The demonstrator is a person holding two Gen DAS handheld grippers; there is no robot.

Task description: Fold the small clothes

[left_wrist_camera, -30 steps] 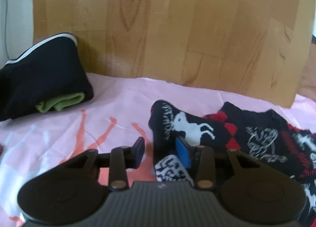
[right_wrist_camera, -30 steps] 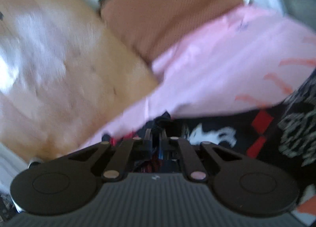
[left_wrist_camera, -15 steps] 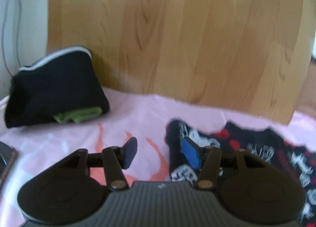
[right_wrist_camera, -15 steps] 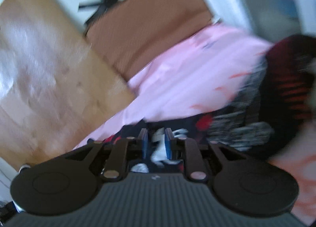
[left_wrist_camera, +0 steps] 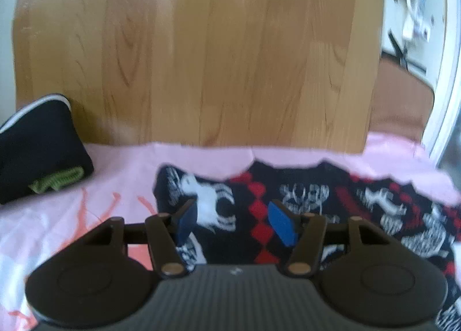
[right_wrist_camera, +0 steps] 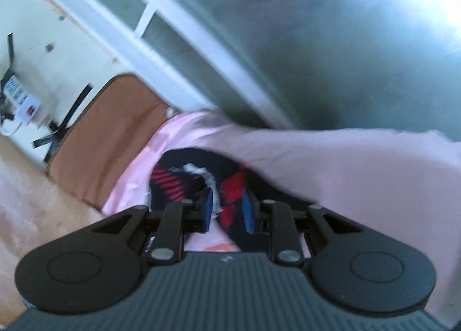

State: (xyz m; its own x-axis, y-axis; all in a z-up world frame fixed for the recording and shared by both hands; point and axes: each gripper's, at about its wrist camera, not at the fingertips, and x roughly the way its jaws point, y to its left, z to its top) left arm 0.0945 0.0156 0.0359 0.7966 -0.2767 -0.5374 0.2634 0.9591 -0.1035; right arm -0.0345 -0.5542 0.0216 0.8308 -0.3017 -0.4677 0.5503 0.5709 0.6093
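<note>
**Ana:** Tool first, left view: what does the left tool [left_wrist_camera: 233, 221] show?

**Ben:** Its jaws are spread and have just been opening further. Nothing is pinched. The blue pads [left_wrist_camera: 281, 226] hang above the knit [left_wrist_camera: 259, 210], a black garment with white animals and red diamonds, and the pads do not press it.

**Ana:** Where does the knit lie?

**Ben:** Flat on the pink sheet [left_wrist_camera: 121, 167] of a bed, just before the wooden board [left_wrist_camera: 201, 51]. A folded black piece [left_wrist_camera: 37, 146] with a green bit showing lies well apart to the left, against the same board.

**Ana:** And the right view?

**Ben:** Blurred. The right tool [right_wrist_camera: 227, 207] has its jaws a little apart, having just been opening. An end of the knit [right_wrist_camera: 230, 184] lies between the pads; I see no pressure on it. The sheet [right_wrist_camera: 345, 164] bulges over the knit on the right. A brown cushion [right_wrist_camera: 112, 135] sits left, a power strip [right_wrist_camera: 20, 98] beyond it.
</note>
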